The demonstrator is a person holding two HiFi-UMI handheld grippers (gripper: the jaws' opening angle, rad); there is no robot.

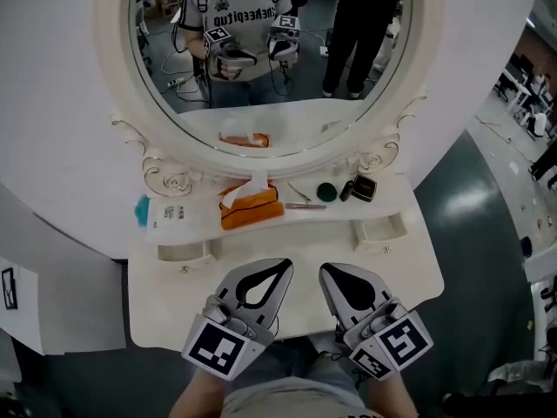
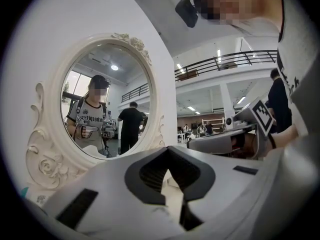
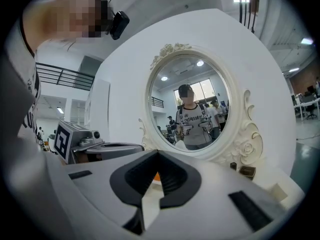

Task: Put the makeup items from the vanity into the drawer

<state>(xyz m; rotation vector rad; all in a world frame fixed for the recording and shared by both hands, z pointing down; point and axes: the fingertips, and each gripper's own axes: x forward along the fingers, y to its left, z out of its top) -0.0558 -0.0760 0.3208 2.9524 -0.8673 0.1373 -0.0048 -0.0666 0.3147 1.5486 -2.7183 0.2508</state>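
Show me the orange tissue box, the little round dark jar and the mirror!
orange tissue box (image 1: 252,212): head view, on its orange side.
round dark jar (image 1: 326,192): head view, on its top.
mirror (image 1: 261,116): head view, on the glass.

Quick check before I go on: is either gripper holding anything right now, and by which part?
Nothing is held. The left gripper and the right gripper both have their jaws closed together with nothing between them.
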